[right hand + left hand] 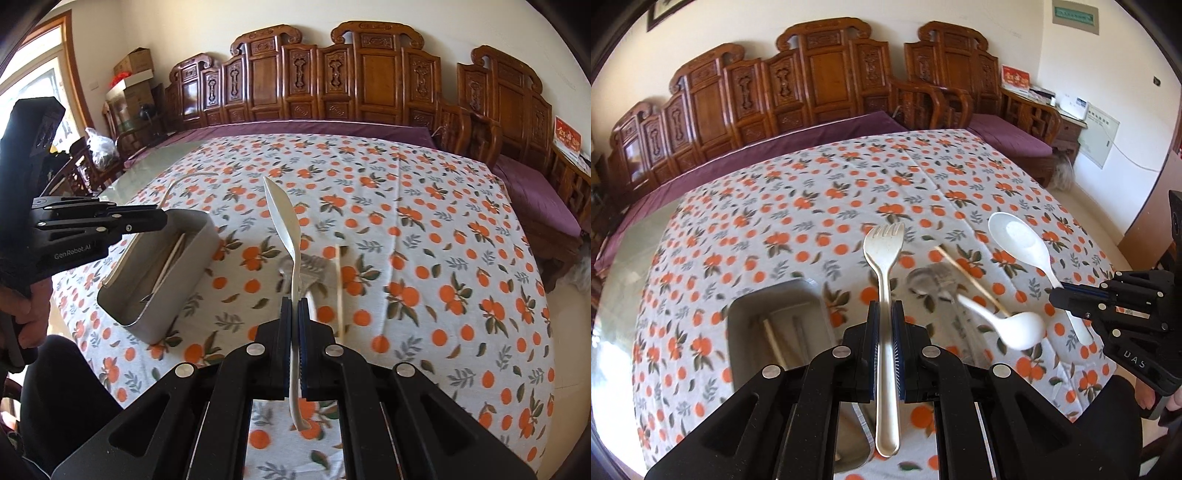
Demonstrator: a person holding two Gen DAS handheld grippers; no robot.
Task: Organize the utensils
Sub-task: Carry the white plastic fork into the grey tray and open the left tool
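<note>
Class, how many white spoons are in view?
2. First spoon, clamped in the right gripper; second spoon, on the tablecloth beside a chopstick. The box may hide more.

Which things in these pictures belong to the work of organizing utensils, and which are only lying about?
Belong to the job:
- cream fork in the left hand-held gripper
- white long-handled spoon in the right hand-held gripper
- white soup spoon and pale wooden chopstick on the orange-patterned cloth
- grey rectangular box holding a second chopstick

Lying about:
- carved wooden bench
- purple cushion
- cardboard boxes
</note>
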